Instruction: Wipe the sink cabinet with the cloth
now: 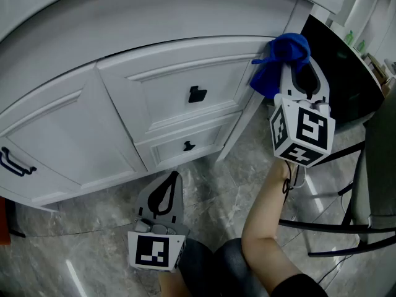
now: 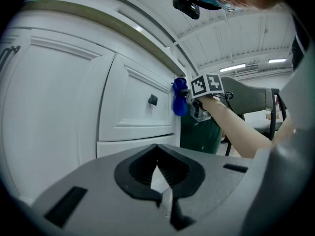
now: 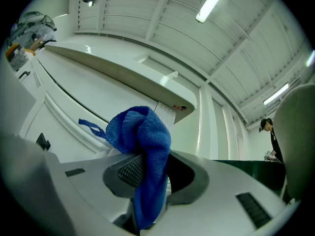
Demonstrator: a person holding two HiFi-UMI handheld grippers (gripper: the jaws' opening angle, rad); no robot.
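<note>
The white sink cabinet (image 1: 167, 85) (image 2: 64, 107) (image 3: 74, 97) fills the upper left of the head view. It has two drawers with black knobs (image 1: 197, 94). A blue cloth (image 1: 281, 57) (image 2: 179, 97) (image 3: 142, 146) is bunched against the cabinet's right front corner, beside the upper drawer. My right gripper (image 1: 296, 67) (image 3: 147, 166) (image 2: 199, 100) is shut on the cloth, and a loose end hangs down between the jaws. My left gripper (image 1: 175, 177) (image 2: 157, 149) hangs low over the floor in front of the lower drawer. Its jaws are together and hold nothing.
A dark green bin (image 1: 337, 73) (image 2: 202, 132) stands just right of the cabinet. A black-framed chair (image 1: 334, 228) sits at the right, on the grey marble floor (image 1: 216, 197). A cabinet door with a dark handle (image 1: 12, 163) is at the far left.
</note>
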